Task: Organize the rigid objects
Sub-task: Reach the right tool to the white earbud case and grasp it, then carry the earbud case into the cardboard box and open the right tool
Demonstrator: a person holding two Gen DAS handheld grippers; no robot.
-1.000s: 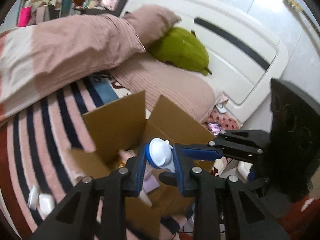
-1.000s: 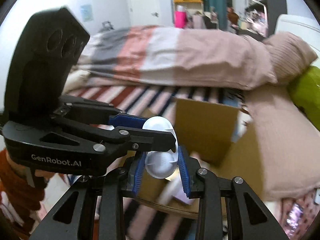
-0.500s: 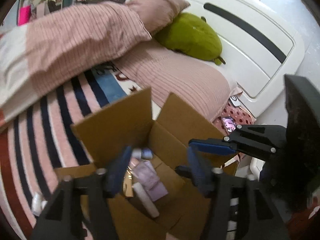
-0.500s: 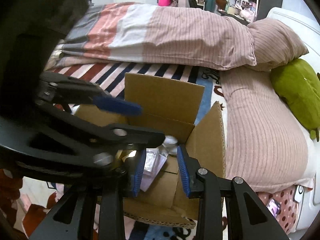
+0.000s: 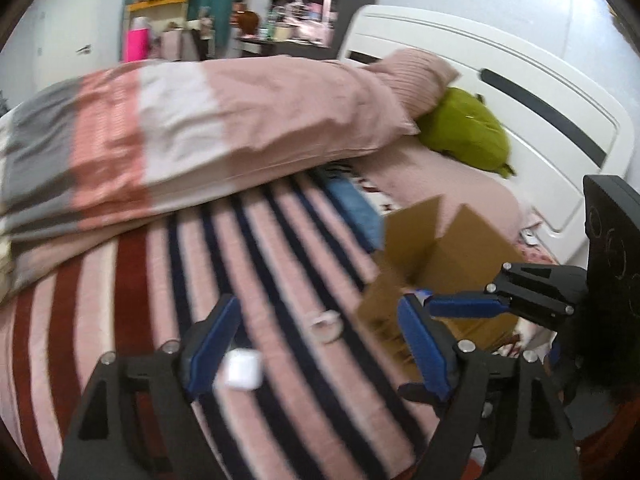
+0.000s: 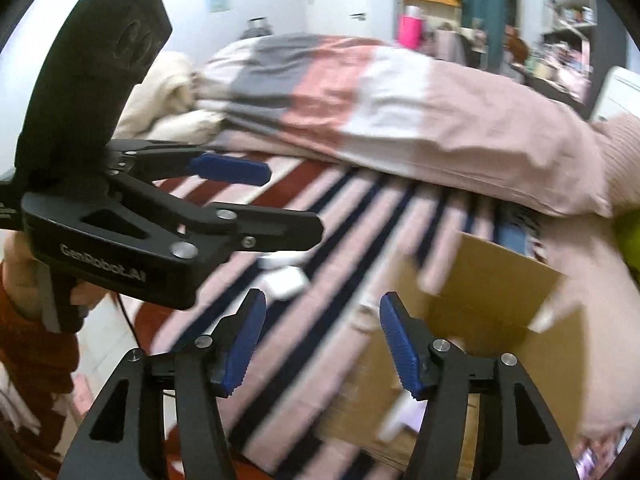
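A folded striped duvet (image 5: 192,128) lies beside a green plush cushion (image 5: 466,132) against the white headboard (image 5: 520,92).

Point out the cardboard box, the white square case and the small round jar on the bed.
cardboard box (image 5: 460,240): left wrist view, inner flap.
white square case (image 5: 242,368): left wrist view, top face.
small round jar (image 5: 326,326): left wrist view, body.

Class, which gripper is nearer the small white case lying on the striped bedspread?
Left. The left gripper hangs over the white case; the right gripper sits beside the cardboard box.

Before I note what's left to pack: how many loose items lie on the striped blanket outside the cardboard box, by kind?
White square case: 1
Small round white container: 1
Total: 2
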